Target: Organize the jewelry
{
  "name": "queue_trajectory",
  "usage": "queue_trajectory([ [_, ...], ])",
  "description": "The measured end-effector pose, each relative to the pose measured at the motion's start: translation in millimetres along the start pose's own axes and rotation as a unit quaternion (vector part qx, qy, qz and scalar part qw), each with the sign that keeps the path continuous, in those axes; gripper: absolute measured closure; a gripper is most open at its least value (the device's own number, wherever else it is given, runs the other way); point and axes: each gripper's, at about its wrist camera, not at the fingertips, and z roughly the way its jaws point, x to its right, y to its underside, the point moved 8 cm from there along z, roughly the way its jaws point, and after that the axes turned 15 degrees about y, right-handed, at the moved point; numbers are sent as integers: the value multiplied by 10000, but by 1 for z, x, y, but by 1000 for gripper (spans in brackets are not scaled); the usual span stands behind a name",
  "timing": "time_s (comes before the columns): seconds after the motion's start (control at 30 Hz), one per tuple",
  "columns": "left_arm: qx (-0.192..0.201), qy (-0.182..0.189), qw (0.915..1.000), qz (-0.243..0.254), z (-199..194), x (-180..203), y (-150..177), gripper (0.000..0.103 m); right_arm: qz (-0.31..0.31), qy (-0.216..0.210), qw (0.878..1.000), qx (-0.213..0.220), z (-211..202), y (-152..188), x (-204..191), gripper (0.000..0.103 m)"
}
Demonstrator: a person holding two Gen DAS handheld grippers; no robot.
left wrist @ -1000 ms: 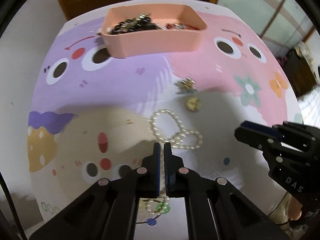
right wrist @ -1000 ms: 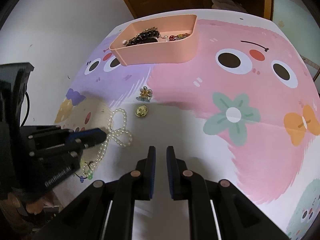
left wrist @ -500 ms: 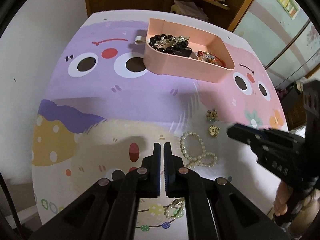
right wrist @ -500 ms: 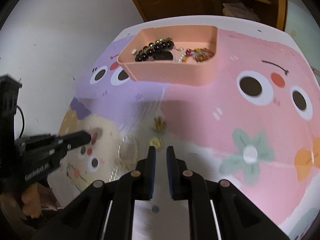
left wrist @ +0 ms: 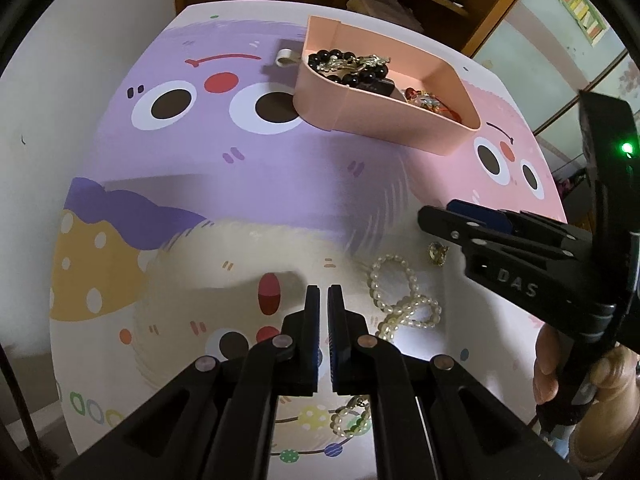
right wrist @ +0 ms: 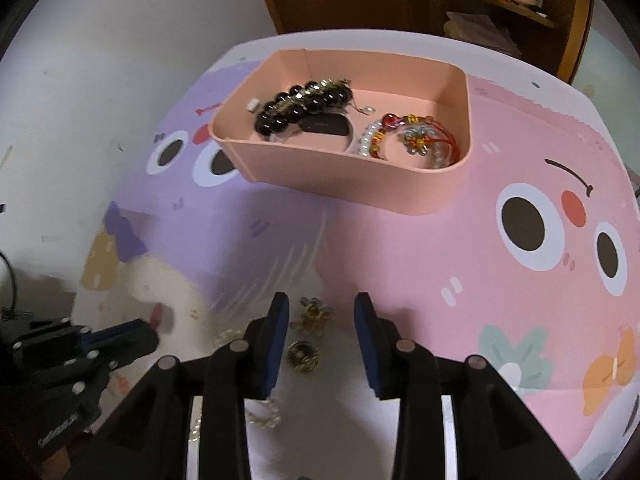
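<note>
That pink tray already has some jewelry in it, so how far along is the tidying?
Partly done. The pink tray already holds a black bead bracelet and a red-and-pearl piece. The right gripper, jaws just opening and empty, hovers over two small gold pieces. The left gripper is shut and empty. The pearl strand and a smaller pearl piece still lie on the mat.

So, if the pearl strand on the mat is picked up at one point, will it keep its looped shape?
Probably not. The pearl strand lies in soft loops of small beads, so it would likely hang limp. The round beads look smooth, so they may slip between the pads. Pushed, it would likely bunch up on the mat.
</note>
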Motion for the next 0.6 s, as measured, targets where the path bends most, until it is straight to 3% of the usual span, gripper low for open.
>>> queue_trajectory([
  [0.1, -12, 4, 10000, 16, 0, 1, -1, 101, -192, 128, 9997, -5, 2, 0, -4, 70],
  [0.23, -47, 44, 10000, 40, 1, 4, -1, 100, -410, 300, 9987, 24, 2, 1, -6, 82],
  [0.6, -314, 122, 9983, 465, 14, 31, 4, 95, 121, -153, 9998, -49, -12, 1, 25, 83],
])
